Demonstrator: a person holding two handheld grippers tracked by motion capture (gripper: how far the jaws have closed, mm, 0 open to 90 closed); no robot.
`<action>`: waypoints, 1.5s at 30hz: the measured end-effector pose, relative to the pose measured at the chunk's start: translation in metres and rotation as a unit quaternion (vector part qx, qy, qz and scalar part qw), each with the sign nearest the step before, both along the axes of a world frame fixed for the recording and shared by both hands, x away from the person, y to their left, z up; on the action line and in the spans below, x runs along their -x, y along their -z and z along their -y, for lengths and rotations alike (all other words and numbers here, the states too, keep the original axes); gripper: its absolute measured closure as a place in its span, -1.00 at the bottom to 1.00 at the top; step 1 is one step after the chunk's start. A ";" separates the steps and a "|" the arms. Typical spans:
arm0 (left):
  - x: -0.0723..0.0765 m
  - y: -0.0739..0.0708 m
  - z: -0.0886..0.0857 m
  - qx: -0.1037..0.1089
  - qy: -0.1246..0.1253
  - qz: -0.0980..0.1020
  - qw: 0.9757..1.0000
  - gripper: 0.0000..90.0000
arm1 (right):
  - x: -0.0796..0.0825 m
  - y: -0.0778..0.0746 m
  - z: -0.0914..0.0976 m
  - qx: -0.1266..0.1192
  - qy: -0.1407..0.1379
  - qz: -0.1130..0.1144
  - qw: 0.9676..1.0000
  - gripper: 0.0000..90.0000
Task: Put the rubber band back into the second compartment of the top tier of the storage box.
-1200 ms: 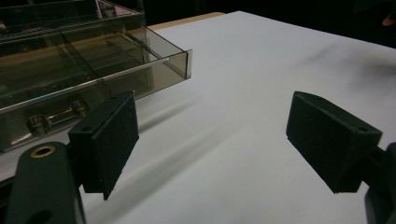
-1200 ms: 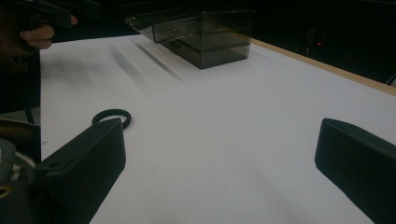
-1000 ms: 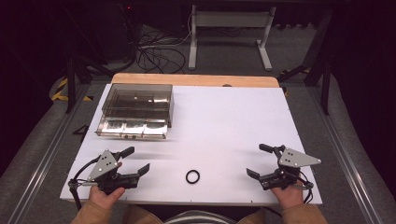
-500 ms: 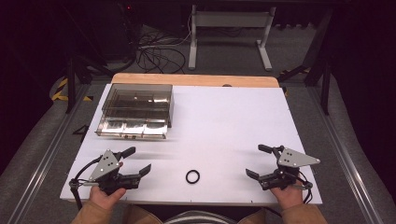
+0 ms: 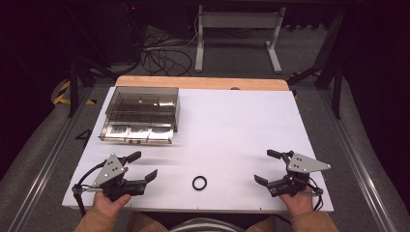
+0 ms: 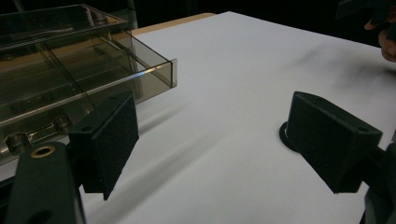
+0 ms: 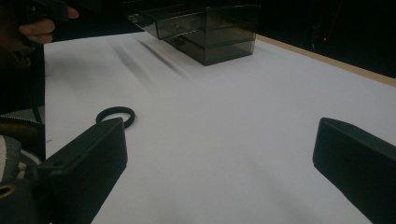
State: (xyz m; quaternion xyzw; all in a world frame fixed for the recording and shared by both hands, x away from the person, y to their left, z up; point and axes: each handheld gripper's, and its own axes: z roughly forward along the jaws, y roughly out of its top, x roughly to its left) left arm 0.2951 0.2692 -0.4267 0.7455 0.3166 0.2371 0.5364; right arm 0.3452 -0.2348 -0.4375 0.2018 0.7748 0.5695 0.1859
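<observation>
**Table inspection: ring between two released claws**

Dark surroundings frame the scene; cables and a metal stand [image 5: 238, 36] sit on the grey floor beyond the table [image 5: 232, 125]. Its top is matte white, flat and rectangular, with a wooden strip along the far edge. At far left stands a smoky transparent plastic drawer box [image 5: 141, 113], hard-edged, its tray pulled out and divided into compartments. A small black ring [image 5: 199, 182], smooth and round, lies flat near the front edge, between both claws and touching neither. Left claw [image 5: 144, 167]: jaws spread wide, holding nothing. Right claw [image 5: 267, 166]: jaws likewise spread, holding nothing.
</observation>
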 end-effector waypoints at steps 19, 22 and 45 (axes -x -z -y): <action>-0.015 -0.013 0.023 -0.011 0.034 -0.016 0.999 -0.61 | 0.001 0.001 -0.001 0.004 -0.001 -0.002 1.000 -0.92; -0.017 -0.015 0.028 -0.014 0.041 -0.015 0.999 -0.61 | 0.001 0.001 0.000 0.003 -0.001 -0.002 1.000 -0.92; -0.031 -0.027 0.068 -0.021 0.087 -0.020 0.996 -0.61 | 0.002 0.001 0.000 0.004 -0.003 -0.003 1.000 -0.92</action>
